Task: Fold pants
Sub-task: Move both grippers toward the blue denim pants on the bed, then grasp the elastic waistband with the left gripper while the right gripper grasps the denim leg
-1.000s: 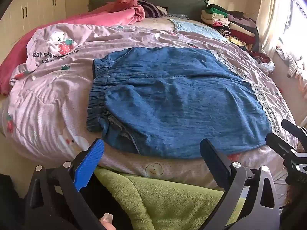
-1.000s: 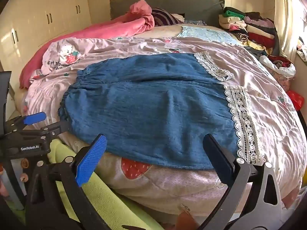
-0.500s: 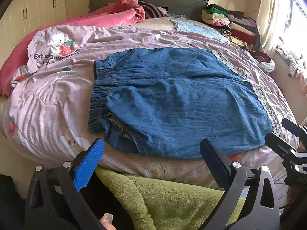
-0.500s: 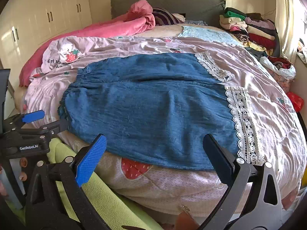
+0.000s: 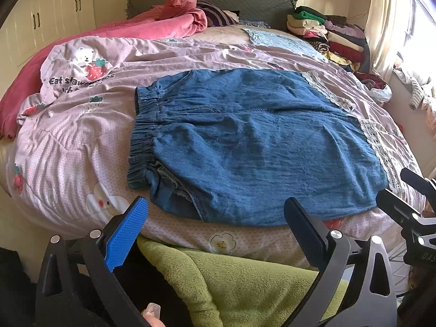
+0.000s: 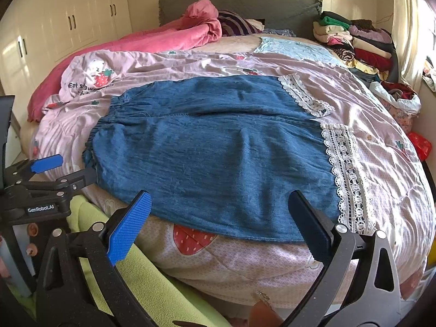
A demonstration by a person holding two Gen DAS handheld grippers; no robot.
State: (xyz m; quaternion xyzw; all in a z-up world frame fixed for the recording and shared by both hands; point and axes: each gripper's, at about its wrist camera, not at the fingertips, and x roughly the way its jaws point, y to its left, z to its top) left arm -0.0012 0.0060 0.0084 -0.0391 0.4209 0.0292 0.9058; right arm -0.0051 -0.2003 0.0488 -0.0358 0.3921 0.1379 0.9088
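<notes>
Blue denim pants (image 5: 253, 147) with white lace hems lie flat across the pink quilt (image 5: 68, 136), elastic waistband to the left, legs to the right. They also show in the right wrist view (image 6: 218, 152), lace hem (image 6: 348, 174) at right. My left gripper (image 5: 218, 223) is open and empty, just short of the pants' near edge by the waistband. My right gripper (image 6: 220, 218) is open and empty at the near edge, toward the leg end. Each gripper shows in the other's view: the right (image 5: 408, 199), the left (image 6: 51, 174).
A green fleece blanket (image 5: 245, 280) hangs at the near bed edge. A pink duvet (image 5: 163, 24) lies by the headboard. Stacks of folded clothes (image 5: 327, 32) stand at the back right. Wardrobe doors (image 6: 62, 27) are to the left.
Both views have crept slightly toward the bed. The pants lie as before and both grippers stay open.
</notes>
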